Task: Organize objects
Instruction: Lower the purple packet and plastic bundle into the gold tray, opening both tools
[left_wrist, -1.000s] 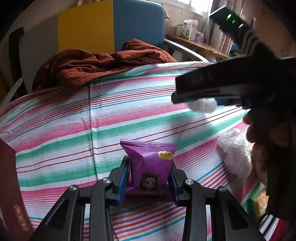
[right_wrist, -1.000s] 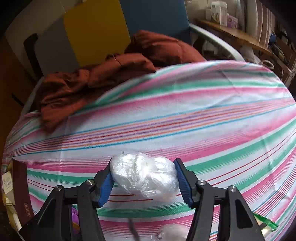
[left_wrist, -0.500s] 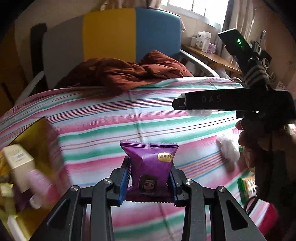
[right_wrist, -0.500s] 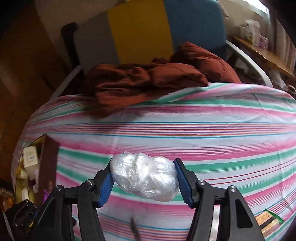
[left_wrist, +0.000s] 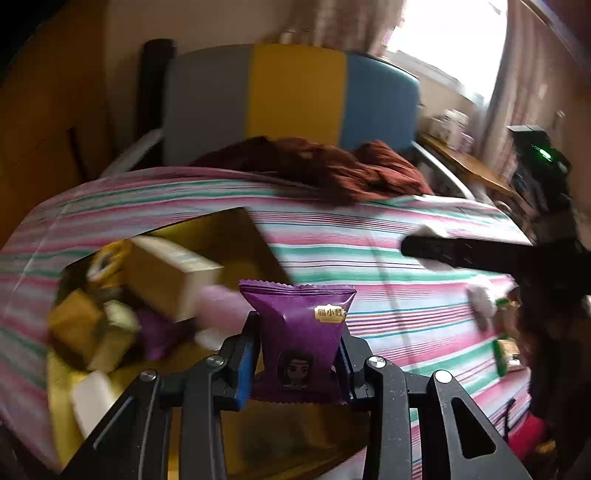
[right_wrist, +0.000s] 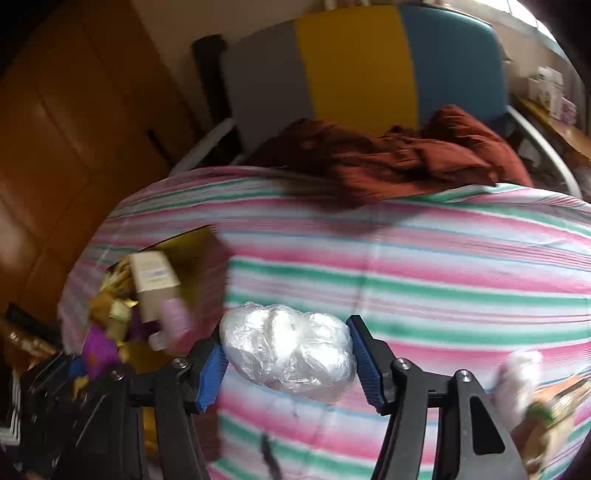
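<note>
My left gripper (left_wrist: 297, 363) is shut on a purple snack packet (left_wrist: 300, 339) with a cartoon face, held above the near edge of an open gold-lined box (left_wrist: 229, 236) full of small packets and a cream carton (left_wrist: 166, 273). My right gripper (right_wrist: 288, 360) is shut on a white plastic-wrapped bundle (right_wrist: 288, 354), held over the striped cloth just right of the same box (right_wrist: 207, 266). The right gripper also shows at the right of the left wrist view (left_wrist: 461, 253) as a dark bar.
A striped pink, green and white cloth (right_wrist: 424, 280) covers the surface. A rust-brown garment (right_wrist: 399, 155) lies at its far edge before a grey, yellow and blue chair back (right_wrist: 354, 62). Loose white wrapped items (right_wrist: 517, 373) and green-edged packets (left_wrist: 502, 354) lie at the right.
Both grippers have swung left with their loads. The gold box has come from the left edge of view to directly under and beside the left gripper.
</note>
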